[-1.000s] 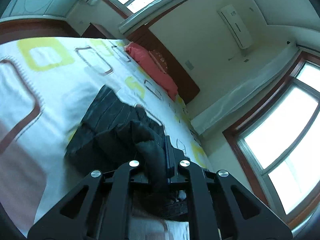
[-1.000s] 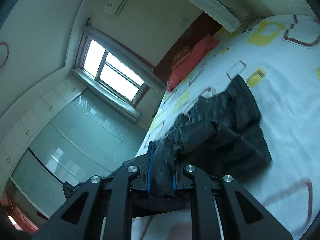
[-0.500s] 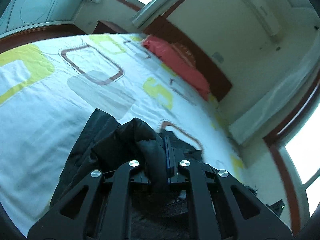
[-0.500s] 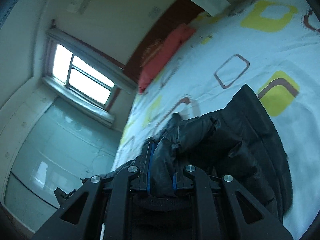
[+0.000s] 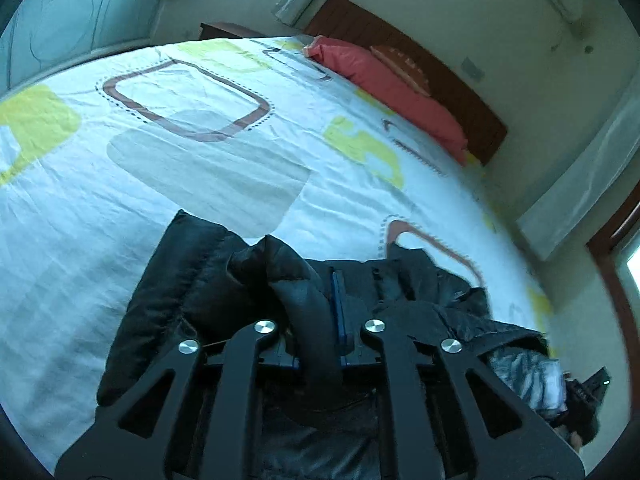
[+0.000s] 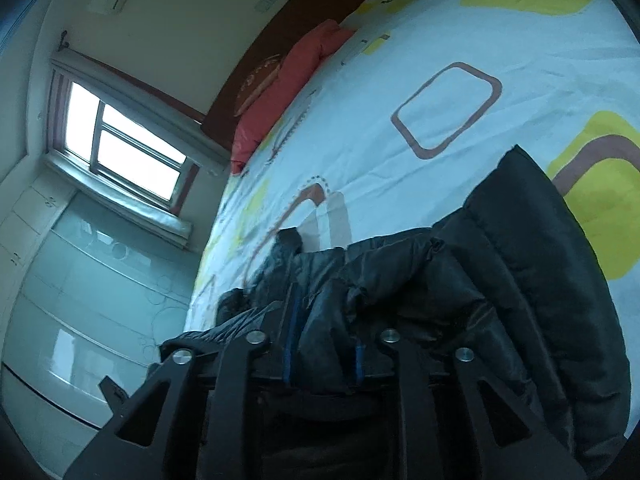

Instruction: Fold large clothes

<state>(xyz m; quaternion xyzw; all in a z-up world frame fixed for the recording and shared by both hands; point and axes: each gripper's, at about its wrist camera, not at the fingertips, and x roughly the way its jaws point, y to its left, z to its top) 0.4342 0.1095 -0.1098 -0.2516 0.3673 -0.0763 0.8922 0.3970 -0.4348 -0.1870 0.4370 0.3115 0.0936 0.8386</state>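
A black quilted puffer jacket [image 5: 188, 280] lies on the bed, bunched and partly doubled over; it also fills the lower part of the right wrist view [image 6: 520, 264]. My left gripper [image 5: 316, 316] is shut on a thick fold of the jacket, low over the bed. My right gripper [image 6: 324, 332] is shut on another fold of the same jacket. The jacket's near part is hidden under both grippers.
The bed has a white sheet [image 5: 200, 152] with brown and yellow rounded squares. A red pillow [image 5: 384, 84] lies by the dark wooden headboard [image 5: 472, 96]. A window [image 6: 120, 144] and pale wardrobe doors [image 6: 72, 304] stand beside the bed.
Both grippers have tipped down and come closer to the bed, carrying the held folds forward over the jacket. More sheet and less ceiling shows. Both stay shut on the jacket.
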